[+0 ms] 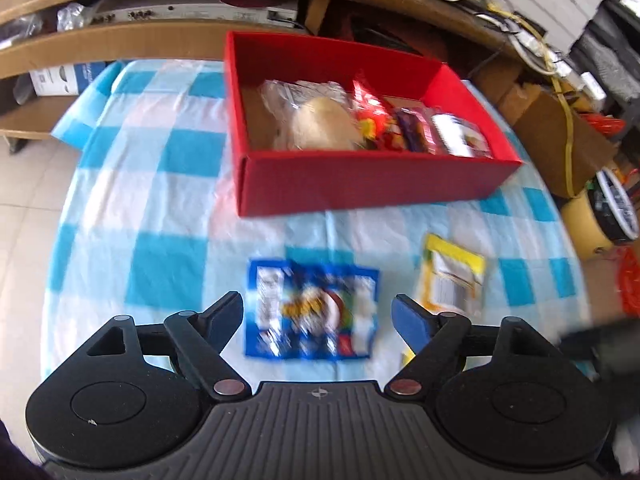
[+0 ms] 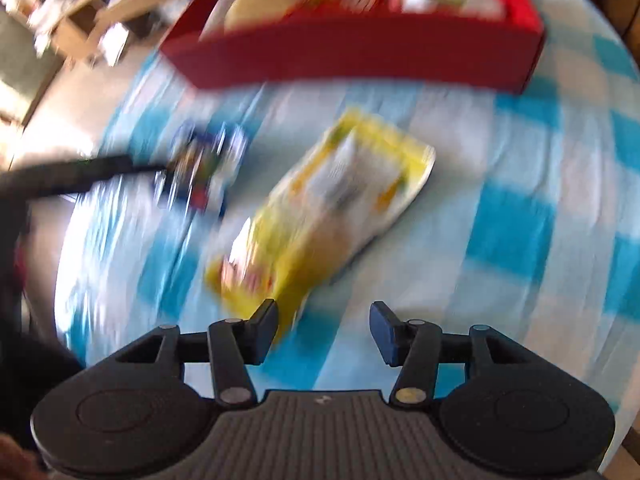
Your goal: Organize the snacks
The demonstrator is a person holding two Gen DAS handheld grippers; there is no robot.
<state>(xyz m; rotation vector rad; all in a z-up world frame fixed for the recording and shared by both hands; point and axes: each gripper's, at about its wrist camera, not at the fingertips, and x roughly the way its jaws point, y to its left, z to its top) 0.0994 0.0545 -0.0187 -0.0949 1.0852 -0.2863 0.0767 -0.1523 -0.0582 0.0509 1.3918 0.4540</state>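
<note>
Red box [image 1: 360,188] at far side of checked desk [image 1: 160,200], already part filled: bun, wrapped packets packed toward one end, bare floor left at the other, likely room for more. Two snacks lie loose on the cloth. Left gripper [image 1: 318,316] hangs over blue packet [image 1: 312,312], fingers apart, straddling it, nothing clamped. Right gripper [image 2: 323,330] above near end of yellow packet [image 2: 320,208], fingers apart, empty. Probably lining up a pickup each.
</note>
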